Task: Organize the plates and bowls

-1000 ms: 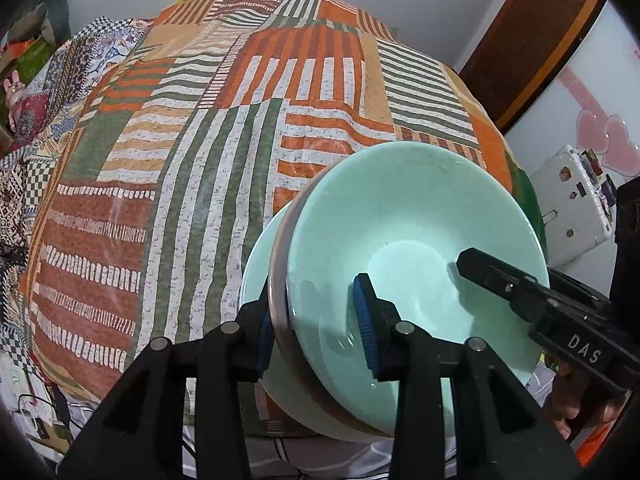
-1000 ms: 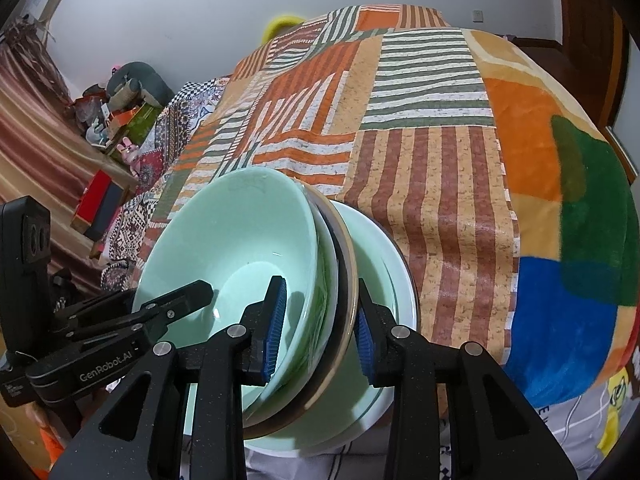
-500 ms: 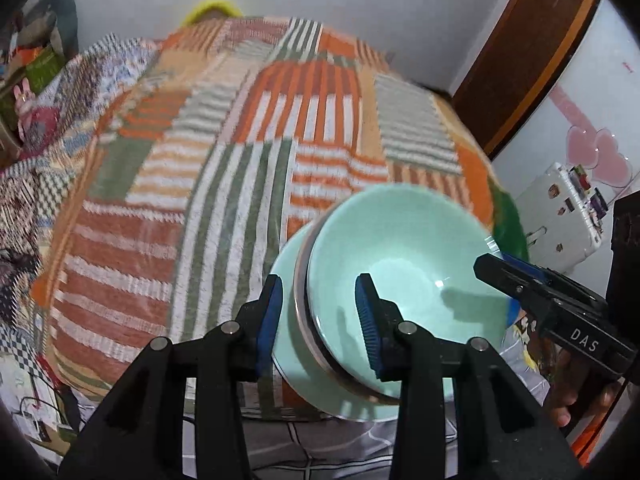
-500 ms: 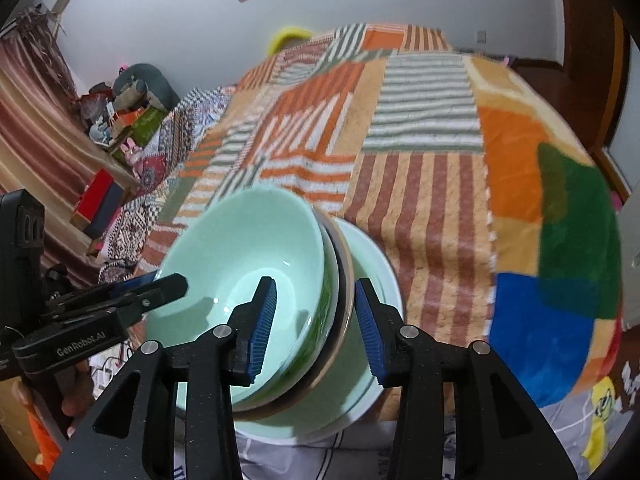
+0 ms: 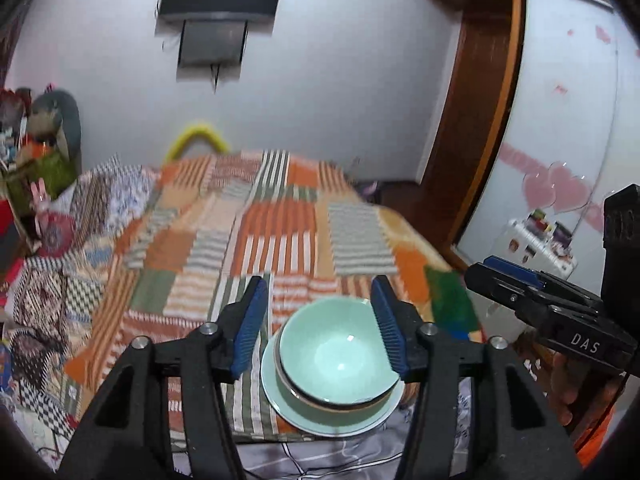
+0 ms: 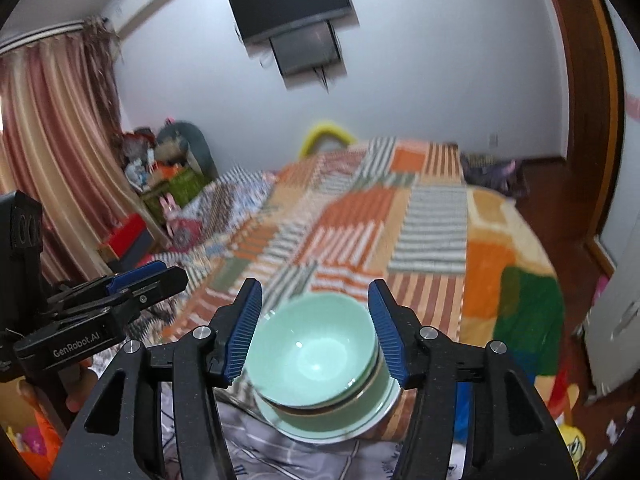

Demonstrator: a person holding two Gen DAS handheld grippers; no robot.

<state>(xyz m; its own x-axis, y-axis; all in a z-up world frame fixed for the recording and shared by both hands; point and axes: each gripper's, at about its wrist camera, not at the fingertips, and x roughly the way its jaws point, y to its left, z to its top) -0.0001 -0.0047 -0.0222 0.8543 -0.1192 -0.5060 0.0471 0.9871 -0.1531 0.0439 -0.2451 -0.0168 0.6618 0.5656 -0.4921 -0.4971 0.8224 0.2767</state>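
A mint green bowl (image 5: 336, 352) (image 6: 316, 356) sits nested in a brown-rimmed bowl (image 5: 320, 400) on a pale green plate (image 5: 332, 420) (image 6: 320, 430). The stack rests at the near edge of the bed. My left gripper (image 5: 319, 282) hangs well above and behind the stack, its jaws opening and touching nothing. My right gripper (image 6: 315, 286) is likewise lifted clear, jaws opening, with the bowls only seen far below through the gap. Each gripper shows side-on in the other's view: the right gripper (image 5: 486, 270), the left gripper (image 6: 160, 276).
A patchwork striped blanket (image 5: 280, 232) covers the bed. A television (image 6: 292, 8) hangs on the far wall. Curtains (image 6: 52, 140) and cluttered boxes (image 6: 160, 184) stand left of the bed. A wooden door frame (image 5: 472, 120) and a white stickered cabinet (image 5: 536, 244) stand at the right.
Both grippers let go of the stack's rims, rose and pulled back while their jaws widened. The bowls and plate stay on the bed's near edge and now look much smaller.
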